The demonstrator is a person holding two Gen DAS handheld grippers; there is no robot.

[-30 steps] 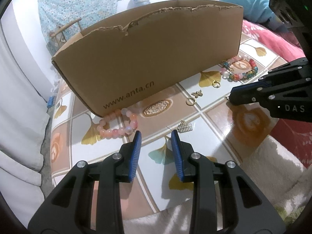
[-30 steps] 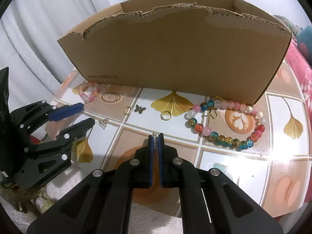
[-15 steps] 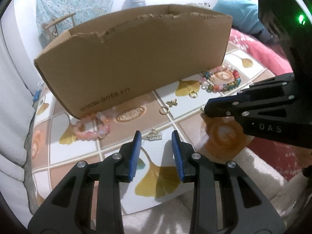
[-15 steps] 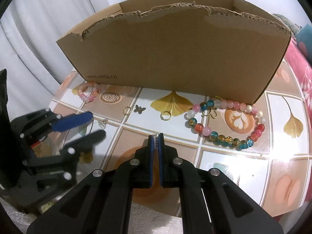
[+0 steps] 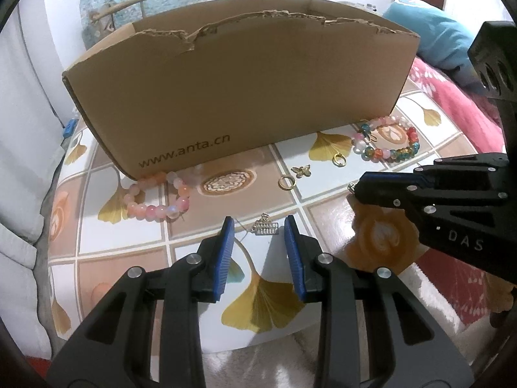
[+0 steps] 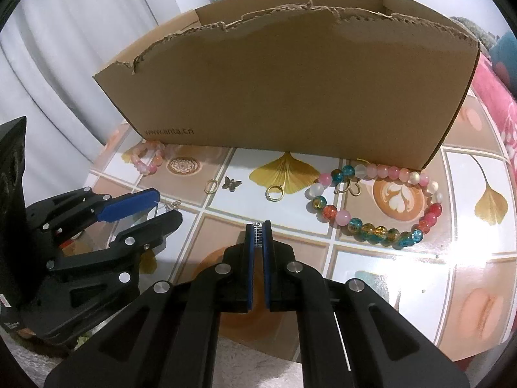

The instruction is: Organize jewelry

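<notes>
In front of the cardboard box (image 5: 239, 97) on the worktop (image 6: 387, 258), the left tongs (image 5: 258, 226) stand spread, with a small silver comb charm (image 5: 265, 227) lying between their tips. The right tongs (image 6: 258, 226) are pressed together, pinching a small silver ridged piece (image 6: 257, 234). The multicoloured bead bracelet (image 6: 381, 207) lies before the box's right end, the pink bead bracelet (image 5: 156, 199) touches its left corner.

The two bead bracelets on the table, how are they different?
The pink bracelet has only pink, peach and white beads; the colourful bracelet mixes teal, red, amber and pink. The pink bracelet makes a smaller loop; the colourful bracelet spreads wider. The pink bracelet lies near the cardboard box's printed end, the colourful bracelet near the other end. Both lie flat on the table.
</notes>
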